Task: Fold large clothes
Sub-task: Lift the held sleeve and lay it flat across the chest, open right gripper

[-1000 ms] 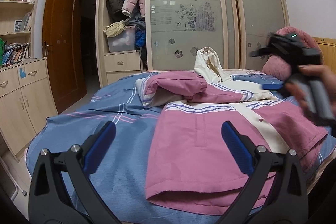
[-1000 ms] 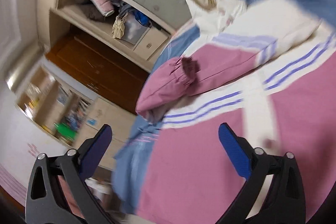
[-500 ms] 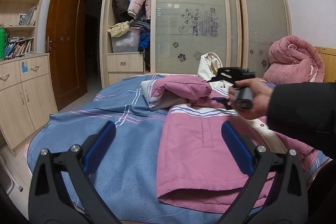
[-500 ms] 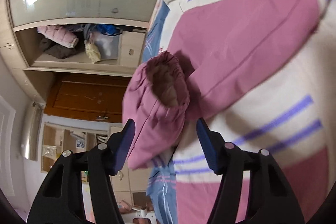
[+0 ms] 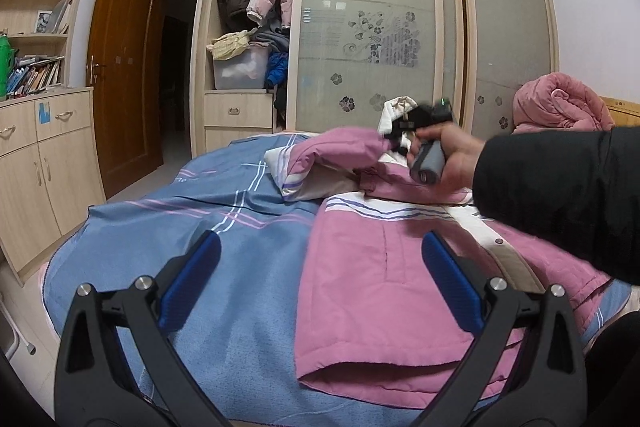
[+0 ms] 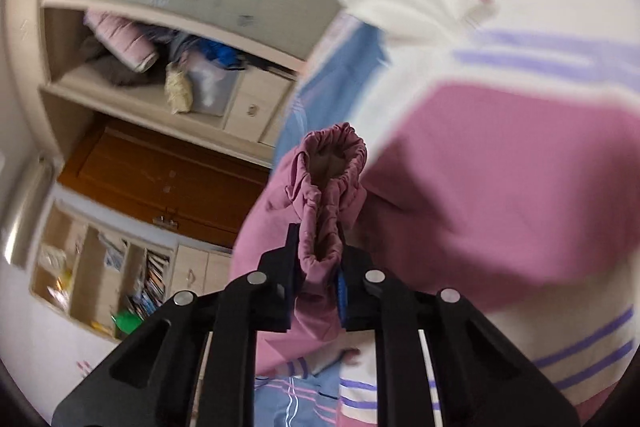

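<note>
A pink and cream jacket [image 5: 384, 287] with purple stripes lies on the blue bed [image 5: 168, 235]. Its left sleeve [image 5: 336, 151] is folded across the chest. My right gripper [image 6: 320, 267] is shut on the elastic cuff of the sleeve [image 6: 332, 167]; it also shows in the left wrist view [image 5: 394, 137], held in a hand at the cuff. My left gripper [image 5: 320, 279] is open and empty above the near edge of the bed, over the jacket's hem.
A wardrobe [image 5: 380, 27] with sliding glass doors and hanging coats stands behind the bed. A rolled pink quilt [image 5: 560, 107] lies at the back right. A cabinet [image 5: 44, 163] and bookshelves are on the left, beside a brown door [image 5: 124, 67].
My right gripper moved in to the sleeve cuff and shut on it. My left gripper stayed open and drifted a little left.
</note>
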Demonstrator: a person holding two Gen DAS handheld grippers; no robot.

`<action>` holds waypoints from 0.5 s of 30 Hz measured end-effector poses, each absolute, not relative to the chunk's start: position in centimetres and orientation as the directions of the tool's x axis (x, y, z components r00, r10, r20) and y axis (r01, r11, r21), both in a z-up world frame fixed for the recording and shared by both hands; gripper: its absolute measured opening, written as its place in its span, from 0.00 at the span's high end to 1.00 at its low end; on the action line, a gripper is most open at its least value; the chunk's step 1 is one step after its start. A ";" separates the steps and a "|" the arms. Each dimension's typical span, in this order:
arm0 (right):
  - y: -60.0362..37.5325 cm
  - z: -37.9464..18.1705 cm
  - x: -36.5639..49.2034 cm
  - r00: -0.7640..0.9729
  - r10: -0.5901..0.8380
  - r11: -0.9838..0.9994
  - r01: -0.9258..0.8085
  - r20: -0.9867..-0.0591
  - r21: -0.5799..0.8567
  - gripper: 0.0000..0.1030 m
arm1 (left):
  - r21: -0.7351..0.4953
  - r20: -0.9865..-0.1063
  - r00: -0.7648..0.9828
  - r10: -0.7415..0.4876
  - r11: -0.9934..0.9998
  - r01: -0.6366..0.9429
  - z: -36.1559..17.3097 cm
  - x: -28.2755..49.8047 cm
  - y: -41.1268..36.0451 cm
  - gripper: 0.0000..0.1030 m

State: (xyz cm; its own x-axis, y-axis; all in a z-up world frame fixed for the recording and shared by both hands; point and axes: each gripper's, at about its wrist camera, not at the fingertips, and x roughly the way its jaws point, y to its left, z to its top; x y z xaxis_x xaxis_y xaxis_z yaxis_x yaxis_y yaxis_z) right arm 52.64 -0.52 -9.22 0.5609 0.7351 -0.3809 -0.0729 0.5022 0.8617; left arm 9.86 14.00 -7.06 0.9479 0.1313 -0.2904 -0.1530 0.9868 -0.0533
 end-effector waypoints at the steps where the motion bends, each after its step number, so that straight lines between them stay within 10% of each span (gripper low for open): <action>1: -0.1 -7.2 53.0 0.566 0.728 0.535 -0.116 -0.387 0.837 0.85 | -0.055 -0.292 0.948 0.131 0.987 -0.153 -7.1 10.0 14.1 0.02; 15: -4.3 16.5 51.1 0.759 0.626 0.729 -0.487 -0.181 0.481 0.87 | -0.014 -0.303 0.943 0.135 0.989 -0.146 -7.6 11.0 13.1 0.02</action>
State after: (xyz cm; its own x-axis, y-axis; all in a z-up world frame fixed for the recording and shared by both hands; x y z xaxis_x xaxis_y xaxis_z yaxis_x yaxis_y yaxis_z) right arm 51.08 -4.25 16.53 0.7587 0.6258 -0.1809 -0.4869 0.7293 0.4807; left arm 11.03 13.06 -7.60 0.9434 0.1352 -0.3027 -0.1462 0.9892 -0.0140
